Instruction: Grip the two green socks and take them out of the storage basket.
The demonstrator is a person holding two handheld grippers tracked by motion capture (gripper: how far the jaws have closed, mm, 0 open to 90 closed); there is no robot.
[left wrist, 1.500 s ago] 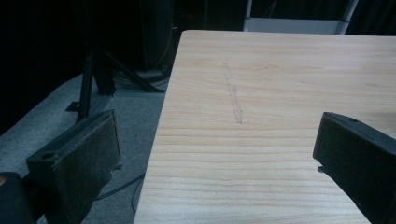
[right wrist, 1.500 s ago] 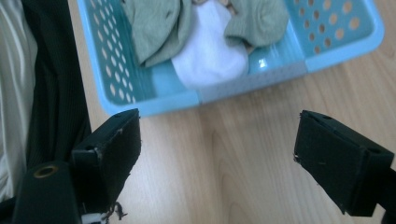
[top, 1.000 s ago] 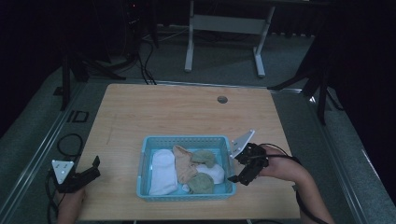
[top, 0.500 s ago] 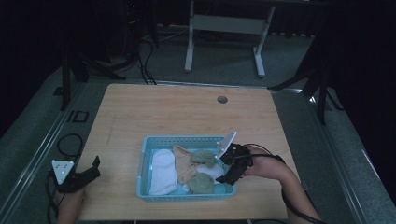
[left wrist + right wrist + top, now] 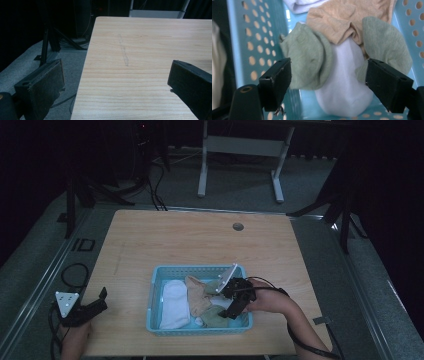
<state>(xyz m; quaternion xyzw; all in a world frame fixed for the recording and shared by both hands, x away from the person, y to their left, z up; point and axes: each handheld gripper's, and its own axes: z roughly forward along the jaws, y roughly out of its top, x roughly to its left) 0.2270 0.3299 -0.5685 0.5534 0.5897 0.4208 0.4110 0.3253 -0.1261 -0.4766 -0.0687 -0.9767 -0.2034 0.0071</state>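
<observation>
A light blue perforated basket (image 5: 197, 268) sits near the table's front edge and holds socks: a white one (image 5: 175, 304), a tan one (image 5: 197, 297) and a green one (image 5: 212, 320). My right gripper (image 5: 226, 311) is lowered into the basket's right part. In the right gripper view it is open (image 5: 329, 80), its jaws on either side of a green sock (image 5: 307, 62) and a white sock (image 5: 344, 87). A second green sock (image 5: 384, 47) and the tan sock (image 5: 344, 20) lie just beyond. My left gripper (image 5: 97, 302) rests open (image 5: 115, 85) at the table's left edge, holding nothing.
The wooden table (image 5: 200, 240) has a small round grommet (image 5: 238, 226) at the back. A white desk frame (image 5: 240, 145) stands behind the table. Cables (image 5: 70, 272) lie on the floor at the left. The basket wall (image 5: 244, 50) is close beside the right gripper's left jaw.
My right gripper has moved left from the basket's right rim down into the basket, over the socks. The left gripper has stayed put.
</observation>
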